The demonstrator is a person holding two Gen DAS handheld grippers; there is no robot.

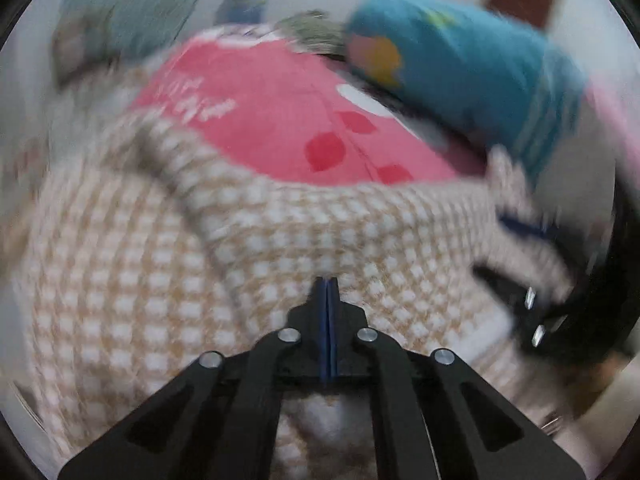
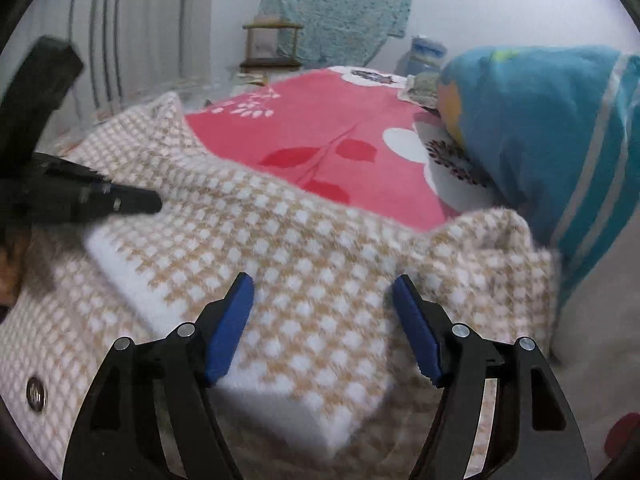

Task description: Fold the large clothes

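Observation:
A beige and white checked garment [image 1: 304,236] lies partly folded on a pink bedsheet [image 1: 264,120]. My left gripper [image 1: 327,285] is shut just above the cloth, with no fabric visibly between its pads. The left wrist view is blurred by motion. In the right wrist view the same garment [image 2: 320,256] fills the foreground, with a white lining edge and a metal button [image 2: 36,394] at the lower left. My right gripper [image 2: 323,286] is open over a folded layer and holds nothing. The left gripper [image 2: 154,202] shows at the left of that view, resting on the cloth.
A rolled blue blanket [image 2: 552,136] with stripes lies on the bed at the right. A teal cloth [image 2: 340,4] hangs on the wall behind. A small wooden shelf [image 2: 272,44] and a blue container [image 2: 426,54] stand beyond the bed.

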